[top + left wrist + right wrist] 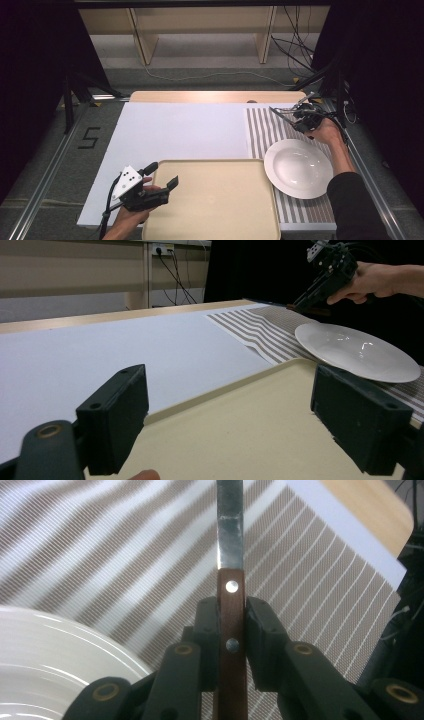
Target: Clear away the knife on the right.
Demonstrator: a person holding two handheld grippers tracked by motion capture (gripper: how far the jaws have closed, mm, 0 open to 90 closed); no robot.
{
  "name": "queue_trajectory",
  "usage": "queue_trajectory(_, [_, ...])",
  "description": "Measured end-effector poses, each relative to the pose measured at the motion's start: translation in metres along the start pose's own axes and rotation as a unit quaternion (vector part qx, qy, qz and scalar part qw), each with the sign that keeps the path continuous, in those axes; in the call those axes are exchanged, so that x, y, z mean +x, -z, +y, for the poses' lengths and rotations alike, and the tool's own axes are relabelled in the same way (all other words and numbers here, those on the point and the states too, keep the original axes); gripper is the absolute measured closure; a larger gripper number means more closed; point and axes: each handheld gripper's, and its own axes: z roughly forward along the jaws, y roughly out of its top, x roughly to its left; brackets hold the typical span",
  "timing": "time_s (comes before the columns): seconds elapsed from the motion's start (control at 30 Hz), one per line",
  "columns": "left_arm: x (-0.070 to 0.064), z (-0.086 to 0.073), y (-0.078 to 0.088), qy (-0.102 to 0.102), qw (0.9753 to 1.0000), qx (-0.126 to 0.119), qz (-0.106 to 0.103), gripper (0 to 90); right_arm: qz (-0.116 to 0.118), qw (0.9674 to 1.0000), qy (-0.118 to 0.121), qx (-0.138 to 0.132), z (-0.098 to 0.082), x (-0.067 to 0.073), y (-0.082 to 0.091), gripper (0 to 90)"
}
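Observation:
My right gripper (296,119) hangs above the far right corner of a striped placemat (265,131), shut on a knife (231,630). The pads clamp its brown riveted wooden handle, and the steel blade (230,525) runs straight out ahead. In the high view the blade (279,112) points left, away from the hand. A white deep plate (298,168) rests on the placemat, nearer than that gripper. My left gripper (161,175) stands open over the left edge of a beige tray (215,205), with nothing between its jaws (240,420).
A white sheet (175,130) covers the table's middle and left. A strip of bare wooden tabletop (215,96) shows at the far edge. Cables (295,50) and shelf legs stand on the floor beyond. Dark curtains close both sides.

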Motion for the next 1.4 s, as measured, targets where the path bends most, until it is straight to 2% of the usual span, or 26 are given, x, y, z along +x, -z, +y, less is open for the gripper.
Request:
queue_trajectory(0.13, [0.000, 0.000, 0.000, 0.000, 1.0000, -0.001, 0.000, 15.1, 0.005, 0.9999, 0.001, -0.016, 0.002, 0.010, 0.011, 77.5])
queue_trajectory(0.27, [-0.001, 0.000, 0.000, -0.003, 1.0000, -0.001, 0.000, 15.1, 0.012, 0.9986, -0.005, -0.051, 0.003, 0.032, 0.031, 77.5])
queue_trajectory(0.33, [-0.001, 0.000, 0.000, -0.003, 1.0000, -0.001, 0.000, 15.1, 0.007, 0.9982, 0.010, -0.059, 0.002, 0.045, 0.039, 77.5])
queue_trajectory(0.37, [-0.001, 0.000, 0.000, -0.003, 1.0000, -0.001, 0.000, 15.1, 0.007, 0.9982, 0.010, -0.059, 0.002, 0.045, 0.039, 77.5])
queue_trajectory(0.4, [-0.001, 0.000, 0.001, -0.003, 1.0000, 0.000, 0.000, 15.1, 0.009, 0.9974, 0.018, -0.069, -0.001, 0.059, 0.047, 77.4])
queue_trajectory(0.43, [-0.001, 0.001, 0.001, -0.004, 1.0000, -0.001, -0.001, 15.1, 0.009, 0.9970, 0.022, -0.074, -0.003, 0.065, 0.051, 77.5])
queue_trajectory(0.47, [-0.001, 0.001, 0.001, -0.004, 1.0000, -0.001, -0.001, 15.1, 0.009, 0.9970, 0.022, -0.074, -0.003, 0.065, 0.051, 77.5])
queue_trajectory(0.5, [-0.001, 0.000, 0.000, -0.004, 1.0000, -0.001, -0.001, 15.1, 0.009, 0.9959, 0.030, -0.085, -0.006, 0.075, 0.059, 77.4])
queue_trajectory(0.6, [-0.001, 0.000, 0.000, -0.004, 1.0000, 0.001, -0.001, 15.1, 0.015, 0.9939, 0.036, -0.103, -0.012, 0.088, 0.068, 77.4])
queue_trajectory(0.7, [-0.001, 0.000, 0.000, -0.004, 1.0000, 0.001, 0.000, 15.1, 0.013, 0.9929, 0.050, -0.107, -0.016, 0.101, 0.075, 77.4])
queue_trajectory(0.8, [-0.002, 0.001, 0.000, -0.006, 1.0000, -0.001, -0.002, 15.1, 0.017, 0.9919, 0.042, -0.118, -0.021, 0.113, 0.080, 77.4])
queue_trajectory(0.87, [-0.003, 0.001, 0.001, -0.007, 1.0000, -0.003, -0.003, 15.1, 0.018, 0.9913, 0.054, -0.118, -0.026, 0.123, 0.080, 77.4])
queue_trajectory(1.0, [-0.002, 0.002, 0.002, -0.006, 1.0000, -0.005, -0.005, 15.0, 0.024, 0.9903, 0.059, -0.123, -0.032, 0.140, 0.084, 77.4])
queue_trajectory(1.4, [-0.002, 0.002, 0.002, -0.005, 1.0000, -0.006, -0.005, 15.0, 0.035, 0.9863, 0.075, -0.143, -0.045, 0.170, 0.098, 77.4])
